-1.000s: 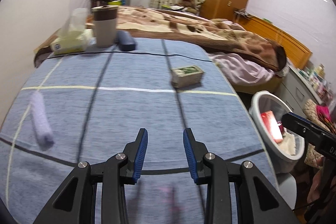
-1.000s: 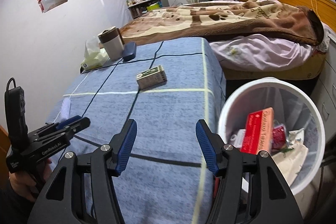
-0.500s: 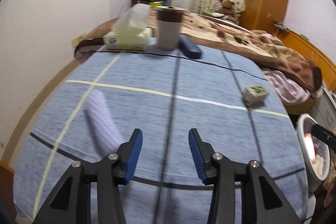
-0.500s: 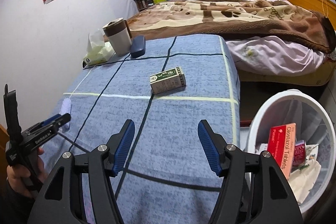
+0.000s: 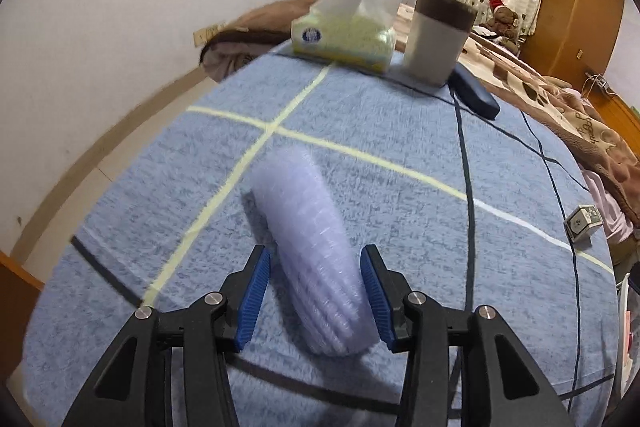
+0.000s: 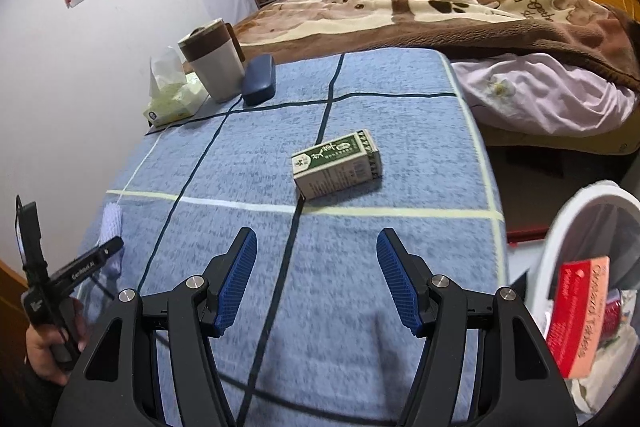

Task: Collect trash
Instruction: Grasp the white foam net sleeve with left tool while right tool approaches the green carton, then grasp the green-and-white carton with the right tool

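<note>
A pale lilac ribbed roll lies on the blue checked cloth. My left gripper is open around the roll's near end, with a small gap at the left pad. The roll and a hand holding that gripper also show at the left edge of the right wrist view. A green and white carton lies on its side mid-table. My right gripper hovers open and empty, short of the carton. The white bin stands at the table's right, holding a red box and wrappers.
At the table's far end stand a yellow tissue pack, a grey cup with a brown lid and a dark blue case. A bed with a brown blanket lies beyond. A wall runs along the left.
My left gripper swung left across the cloth, opened wider and came down around the lilac roll. My right gripper moved away from the bin and closer to the carton.
</note>
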The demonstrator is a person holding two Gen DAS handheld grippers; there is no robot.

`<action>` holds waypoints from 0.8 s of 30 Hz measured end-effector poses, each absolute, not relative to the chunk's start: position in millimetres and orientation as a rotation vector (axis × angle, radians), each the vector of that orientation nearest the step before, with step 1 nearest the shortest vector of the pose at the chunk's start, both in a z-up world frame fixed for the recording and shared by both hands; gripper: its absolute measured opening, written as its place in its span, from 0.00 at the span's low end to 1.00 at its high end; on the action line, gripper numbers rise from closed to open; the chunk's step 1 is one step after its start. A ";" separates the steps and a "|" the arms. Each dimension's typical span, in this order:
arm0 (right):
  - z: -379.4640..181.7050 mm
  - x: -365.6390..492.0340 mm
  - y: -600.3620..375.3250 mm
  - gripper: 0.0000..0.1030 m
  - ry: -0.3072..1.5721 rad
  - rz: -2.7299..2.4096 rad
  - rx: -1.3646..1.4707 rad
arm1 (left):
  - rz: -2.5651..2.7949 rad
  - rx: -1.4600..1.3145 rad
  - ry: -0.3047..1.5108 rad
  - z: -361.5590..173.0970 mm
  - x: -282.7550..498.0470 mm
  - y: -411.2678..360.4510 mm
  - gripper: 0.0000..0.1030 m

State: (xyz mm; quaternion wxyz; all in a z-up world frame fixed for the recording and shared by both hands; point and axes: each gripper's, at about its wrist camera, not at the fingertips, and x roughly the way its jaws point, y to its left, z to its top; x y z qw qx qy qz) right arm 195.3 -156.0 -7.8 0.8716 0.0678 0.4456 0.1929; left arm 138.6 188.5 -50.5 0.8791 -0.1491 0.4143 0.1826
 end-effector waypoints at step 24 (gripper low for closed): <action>-28.3 242.4 -161.3 0.62 0.947 0.154 0.049 | 0.152 -0.314 0.840 -49.3 148.2 157.3 0.28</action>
